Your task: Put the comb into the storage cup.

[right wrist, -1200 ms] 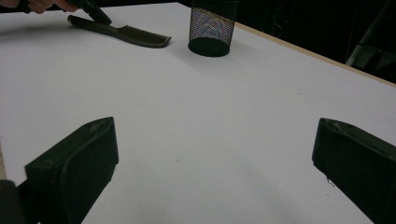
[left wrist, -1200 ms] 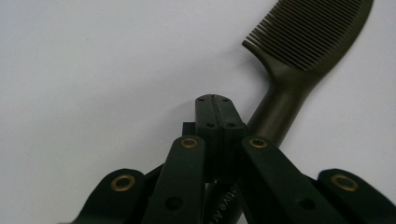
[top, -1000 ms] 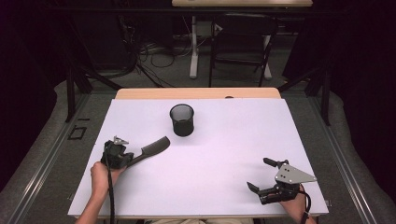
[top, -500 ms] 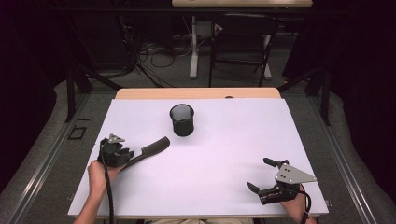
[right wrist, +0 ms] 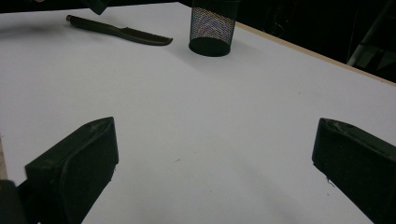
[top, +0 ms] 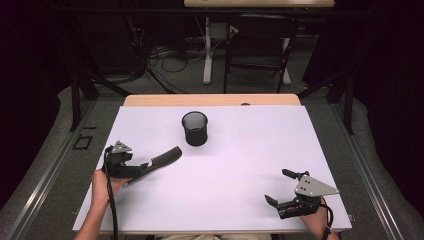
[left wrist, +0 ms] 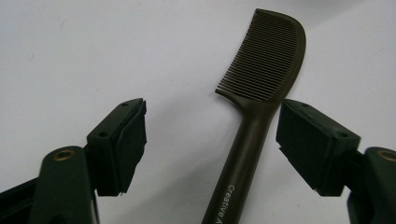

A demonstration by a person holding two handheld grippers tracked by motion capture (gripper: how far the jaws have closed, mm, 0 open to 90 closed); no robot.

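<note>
Between the left gripper's (left wrist: pixel 210 144) spread fingers (left wrist: pixel 123 144), dark comb (left wrist: pixel 261 88) handle nearer 1 pad, untouched, right gripper (top: pixel 280 192) released.

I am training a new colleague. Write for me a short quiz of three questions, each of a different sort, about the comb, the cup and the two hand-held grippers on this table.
1. True or false: the comb is clamped tight by the left hand-held gripper.
2. Multiple choice: the black mesh cup is
A. lying on its side
B. standing upright on the white table
C. held by the right hand-held gripper
3. Fill in: the comb handle lies ______ the open jaws of the left hand-held gripper.

Key:
1. False; the jaws are apart on both sides of the handle.
2. B.
3. between.
</note>
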